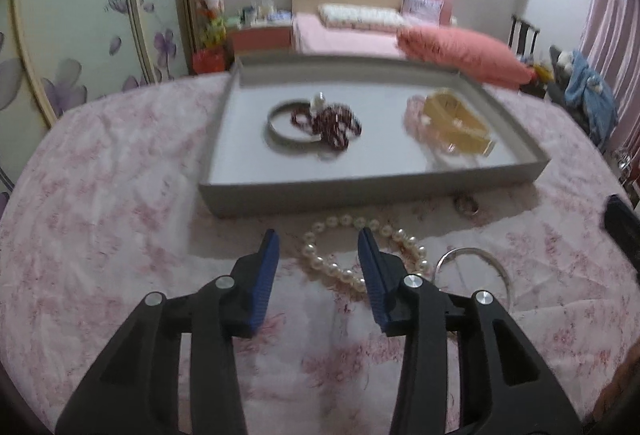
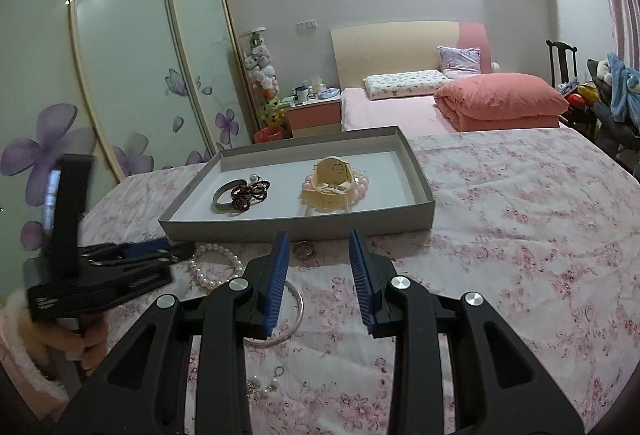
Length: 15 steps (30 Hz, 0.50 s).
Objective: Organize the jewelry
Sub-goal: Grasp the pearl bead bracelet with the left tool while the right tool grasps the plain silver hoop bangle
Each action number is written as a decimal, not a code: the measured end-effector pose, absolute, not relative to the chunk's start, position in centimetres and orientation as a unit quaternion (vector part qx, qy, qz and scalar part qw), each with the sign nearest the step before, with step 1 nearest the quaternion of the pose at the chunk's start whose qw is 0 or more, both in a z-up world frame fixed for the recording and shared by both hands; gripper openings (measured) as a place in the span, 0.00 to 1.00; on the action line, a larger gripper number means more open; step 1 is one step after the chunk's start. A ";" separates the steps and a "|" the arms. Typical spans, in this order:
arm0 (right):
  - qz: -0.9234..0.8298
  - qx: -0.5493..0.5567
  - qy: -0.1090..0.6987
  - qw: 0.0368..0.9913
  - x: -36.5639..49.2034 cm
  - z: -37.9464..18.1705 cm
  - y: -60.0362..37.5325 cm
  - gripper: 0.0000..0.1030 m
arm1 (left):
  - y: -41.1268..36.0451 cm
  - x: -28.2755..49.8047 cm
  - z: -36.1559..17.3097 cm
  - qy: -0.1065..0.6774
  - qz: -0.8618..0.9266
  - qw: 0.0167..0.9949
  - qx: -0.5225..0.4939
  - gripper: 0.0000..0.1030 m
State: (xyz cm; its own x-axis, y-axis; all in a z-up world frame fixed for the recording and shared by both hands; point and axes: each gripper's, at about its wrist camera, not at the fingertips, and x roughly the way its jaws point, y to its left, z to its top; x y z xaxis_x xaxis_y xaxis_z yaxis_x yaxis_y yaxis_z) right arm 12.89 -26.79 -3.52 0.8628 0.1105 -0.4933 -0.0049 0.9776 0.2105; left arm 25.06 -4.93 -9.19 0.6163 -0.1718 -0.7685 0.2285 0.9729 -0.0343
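Left claw: spread, empty, poised over the pearl bracelet on the floral-clothed desk. Grey tray behind, holding from left a metal bangle, dark red bead strand, then pink bead bracelet beside a cream card holder. Small ring just before the tray. Silver bangle right of the pearls. Right claw: spread, empty, above the silver bangle.
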 end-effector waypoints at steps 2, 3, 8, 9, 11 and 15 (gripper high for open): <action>0.031 0.102 0.258 0.960 12.9 -3.4 -26.9 0.32 | -5.3 25.9 -10.3 0.449 -0.110 0.886 0.035 0.33; 0.031 0.101 0.257 0.961 12.7 -3.5 -26.8 0.31 | -5.4 26.1 -10.4 0.450 -0.107 0.886 0.037 0.31; 0.038 0.096 0.261 0.960 12.7 -3.8 -26.4 0.32 | -5.4 25.8 -10.3 0.446 -0.109 0.887 0.054 0.10; 0.040 0.096 0.263 0.959 12.7 -3.9 -26.4 0.32 | -5.3 25.6 -10.2 0.444 -0.107 0.888 0.056 0.10; 0.045 0.094 0.268 0.958 12.7 -4.0 -26.2 0.32 | -4.9 25.3 -10.2 0.443 -0.103 0.889 0.059 0.10; 0.065 0.077 0.290 0.952 12.7 -4.6 -25.2 0.32 | -2.4 24.3 -10.1 0.445 -0.084 0.890 0.057 0.10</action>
